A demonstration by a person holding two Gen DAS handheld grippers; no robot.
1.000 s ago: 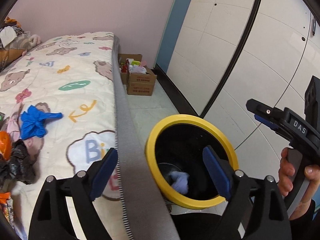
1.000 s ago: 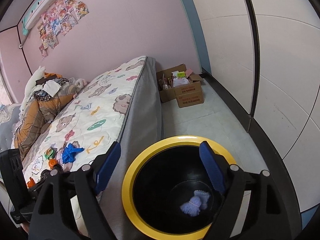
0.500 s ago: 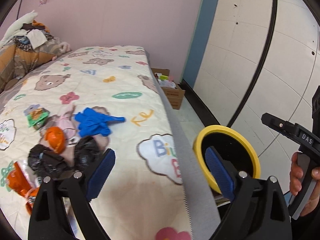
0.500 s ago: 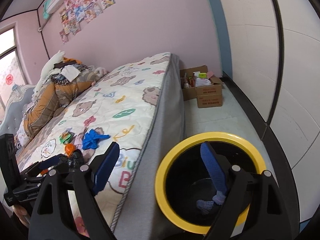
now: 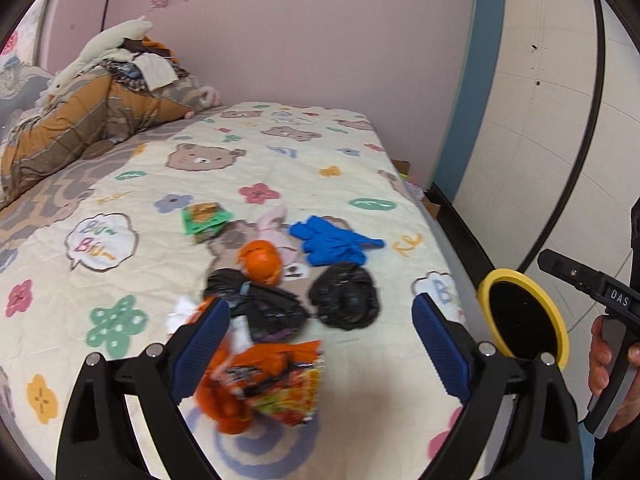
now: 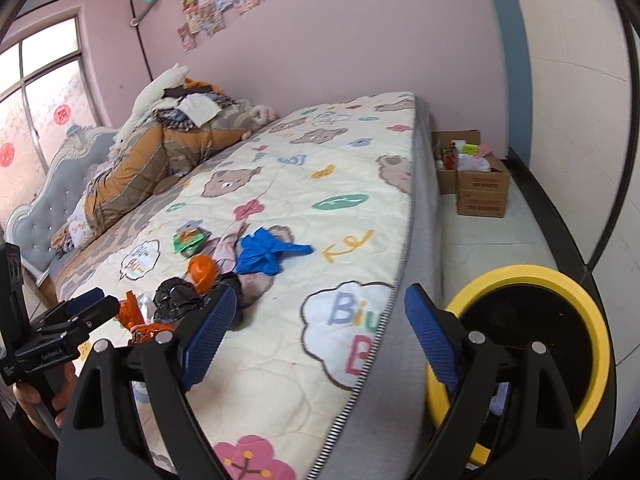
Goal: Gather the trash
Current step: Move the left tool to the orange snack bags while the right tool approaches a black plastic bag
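Now both grippers, left [image 5: 320,336] & right [image 6: 316,328], are held wide apart w/ nothing between the pads; right jaws have just been opening. Trash incl. a blue glove [image 5: 332,240] is scattered on the bed [image 5: 280,152], beside the yellow-rimmed bin [image 6: 520,276].

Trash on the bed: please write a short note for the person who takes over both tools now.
Left tool: open, empty, above the trash pile.
Right tool: open, empty, jaws just opened wider.
On the bed: blue glove, orange ball, two black bags, orange snack wrapper, green packet.
Yellow-rimmed bin: on the floor beside the bed.
Done: little visible, bin contents mostly hidden.
Left: move all this into the bin.
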